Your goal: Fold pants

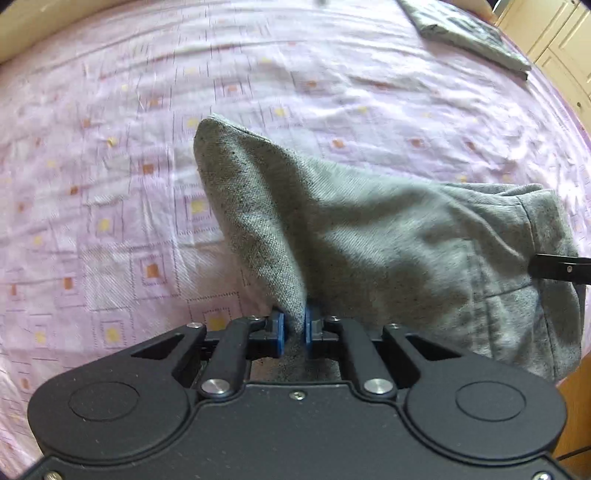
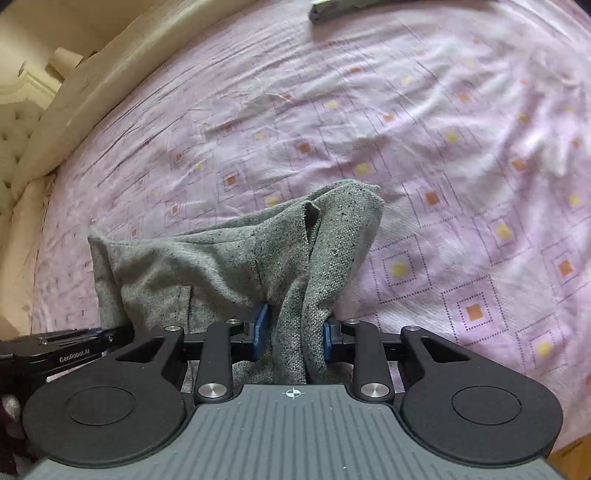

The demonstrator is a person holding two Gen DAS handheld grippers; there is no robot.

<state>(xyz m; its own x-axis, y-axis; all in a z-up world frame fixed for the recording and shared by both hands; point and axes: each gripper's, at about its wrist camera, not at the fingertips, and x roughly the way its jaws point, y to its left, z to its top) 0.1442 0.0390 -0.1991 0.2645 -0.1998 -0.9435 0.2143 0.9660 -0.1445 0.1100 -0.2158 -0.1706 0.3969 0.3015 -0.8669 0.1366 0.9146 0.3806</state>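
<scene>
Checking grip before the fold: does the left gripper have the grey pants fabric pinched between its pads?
Yes: the left gripper has its blue pads closed on a fold of the grey pants.

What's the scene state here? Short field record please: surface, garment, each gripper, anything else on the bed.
surface: bed with pink patterned sheet
garment: grey pants, bunched and lifted off the sheet between the two grippers
left gripper: shut on a thin fold of the pants
right gripper: closed on a thick bunch of the pants
other item: folded grey cloth at the far edge of the bed
fold: not yet laid flat
</scene>
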